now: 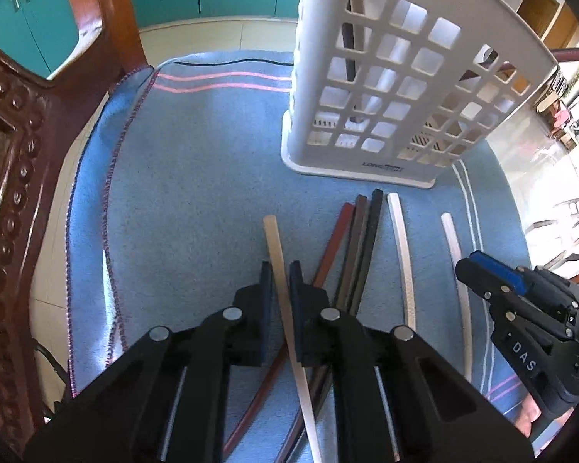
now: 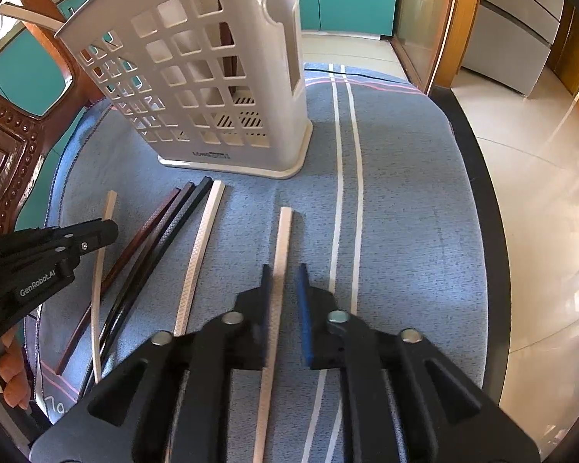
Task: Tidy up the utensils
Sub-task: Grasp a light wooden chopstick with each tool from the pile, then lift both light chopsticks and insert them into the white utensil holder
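Straddling pale chopstick (image 1: 285,301): left hand-held gripper (image 1: 281,285) (square-sectioned, cream stick).

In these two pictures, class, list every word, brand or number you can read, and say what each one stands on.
"GenRobot.AI": on the side of the left claw, seen from the right wrist.
"DAS": on the body of the right claw, seen from the left wrist; it may run on, out of view.
"LONG...": brand on the base of the white basket; its remaining letters are too blurred to read.
A handwritten mark on the blue towel: unreadable.
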`<state>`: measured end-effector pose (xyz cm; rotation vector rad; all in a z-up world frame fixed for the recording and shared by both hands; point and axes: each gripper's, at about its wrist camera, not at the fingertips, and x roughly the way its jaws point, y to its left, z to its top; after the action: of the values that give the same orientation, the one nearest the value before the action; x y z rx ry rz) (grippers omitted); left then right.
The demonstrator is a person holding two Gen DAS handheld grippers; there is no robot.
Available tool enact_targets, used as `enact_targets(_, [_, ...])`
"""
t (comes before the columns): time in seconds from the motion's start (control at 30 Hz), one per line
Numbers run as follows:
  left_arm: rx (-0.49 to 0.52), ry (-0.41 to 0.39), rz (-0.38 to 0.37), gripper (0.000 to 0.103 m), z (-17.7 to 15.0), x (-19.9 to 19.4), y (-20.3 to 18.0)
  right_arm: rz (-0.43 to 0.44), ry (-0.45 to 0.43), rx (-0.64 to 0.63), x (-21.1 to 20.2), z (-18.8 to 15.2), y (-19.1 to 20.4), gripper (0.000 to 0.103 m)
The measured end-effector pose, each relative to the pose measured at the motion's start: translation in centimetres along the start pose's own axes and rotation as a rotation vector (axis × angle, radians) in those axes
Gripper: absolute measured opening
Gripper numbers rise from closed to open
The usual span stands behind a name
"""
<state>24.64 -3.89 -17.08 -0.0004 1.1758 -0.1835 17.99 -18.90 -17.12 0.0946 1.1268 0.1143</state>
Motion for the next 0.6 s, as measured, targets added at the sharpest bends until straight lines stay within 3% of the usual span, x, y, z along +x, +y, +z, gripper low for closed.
enact_targets(0.27, [0.007, 0.028, 0.029, 0.012, -0.3, 1.2, -0.7, -0.015, 0.005, -0.031, 0.7, -0.3, 1.1, 0.024])
enact_targets(0.5, [0.02, 0.023, 0.038, 0.015, -0.3, 2.1, -2.0, -0.062, -0.041, -0.053, 1.4, 0.4, 1.8, 0.025])
enact_targets(0.57, [0.021, 0.021, 0.038, 0.015, -0.5, 2.2, -2.3, -0.071, -0.039, -0.05, 1.3, 0.5, 1.7, 0.018])
enact_targets(0.6, [0.021, 0.019, 0.038, 0.015, -0.6, 2.1, -2.3, -0.076, -0.04, -0.049, 1.4, 0.5, 1.8, 0.009])
